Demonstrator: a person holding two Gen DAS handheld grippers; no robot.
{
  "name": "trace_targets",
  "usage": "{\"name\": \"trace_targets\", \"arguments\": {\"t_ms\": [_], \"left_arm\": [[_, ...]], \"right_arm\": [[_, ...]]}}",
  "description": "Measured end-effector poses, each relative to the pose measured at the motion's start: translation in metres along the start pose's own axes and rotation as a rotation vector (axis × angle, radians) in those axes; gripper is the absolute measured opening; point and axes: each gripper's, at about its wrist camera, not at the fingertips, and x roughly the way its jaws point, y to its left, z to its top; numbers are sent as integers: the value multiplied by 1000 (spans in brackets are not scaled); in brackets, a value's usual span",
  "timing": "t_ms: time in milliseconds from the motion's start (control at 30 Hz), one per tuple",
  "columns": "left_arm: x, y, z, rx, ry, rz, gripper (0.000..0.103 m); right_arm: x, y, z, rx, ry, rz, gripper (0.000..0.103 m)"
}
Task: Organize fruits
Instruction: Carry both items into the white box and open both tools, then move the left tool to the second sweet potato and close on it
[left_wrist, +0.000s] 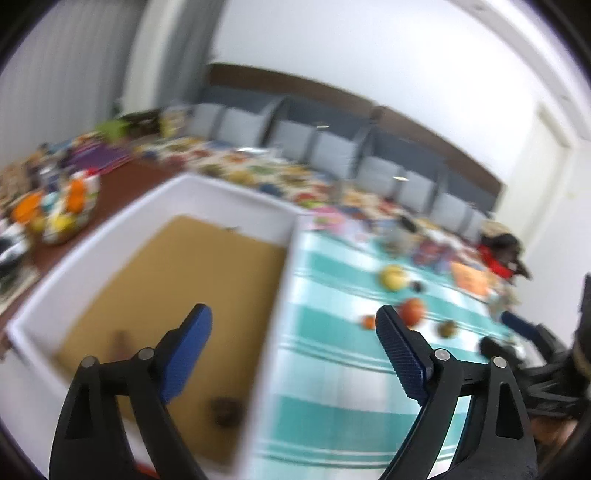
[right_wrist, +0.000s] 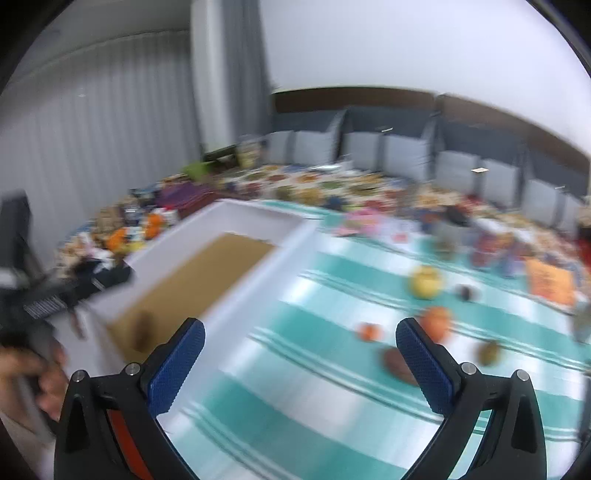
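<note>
Fruits sit loose on the teal checked cloth (right_wrist: 295, 387), all blurred. In the right wrist view: yellow fruit (right_wrist: 425, 282) at about 1 o'clock from frame centre, small dark fruit (right_wrist: 466, 292) just beside it at its 3 o'clock. Orange fruit (right_wrist: 436, 323) lies below the yellow one, near the right finger tip. Small orange-red fruit (right_wrist: 370, 331) at its 9 o'clock, apart from it. Brown fruit (right_wrist: 397, 363) at 5 o'clock of the small one, partly behind the right finger. Greenish fruit (right_wrist: 489, 352) farther out at 3 o'clock.

White tray (left_wrist: 291, 258) with brown liner (left_wrist: 177, 302) lies at 9 o'clock of the cloth, rim along the cloth edge. Two dark blobs on the liner, one (left_wrist: 226, 410) near the rim wall, one (left_wrist: 120, 341) toward the 8 o'clock corner; too blurred to identify.

Left gripper (left_wrist: 293, 317): jaws wide apart, nothing between them, straddling the tray rim in view. Right gripper (right_wrist: 300, 330): jaws wide apart, empty, over the cloth beside the tray corner.

Cluttered table and grey chairs (right_wrist: 402, 151) run across 12 o'clock, out of focus.
</note>
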Motion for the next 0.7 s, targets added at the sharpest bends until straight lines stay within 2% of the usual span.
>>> {"name": "trace_targets", "arguments": {"t_ms": [67, 200, 333, 433, 500, 700], "left_arm": [[10, -30, -11, 27, 11, -57, 92], [52, -90, -54, 106, 118, -126, 92], [101, -127, -105, 185, 197, -124, 92], [132, -140, -132, 235, 245, -73, 92], [139, -145, -140, 238, 251, -58, 92], [140, -150, -145, 263, 188, -42, 92]], "right_arm": [[-15, -39, -29, 13, -11, -98, 103], [-19, -106, -92, 64, 37, -271, 103], [-13, -170, -156, 188, 105, -404, 103], [-11, -200, -185, 243, 131, -455, 103], [-8, -214, -191, 269, 151, -466, 103], [-8, -231, -197, 301, 120, -489, 103]]}}
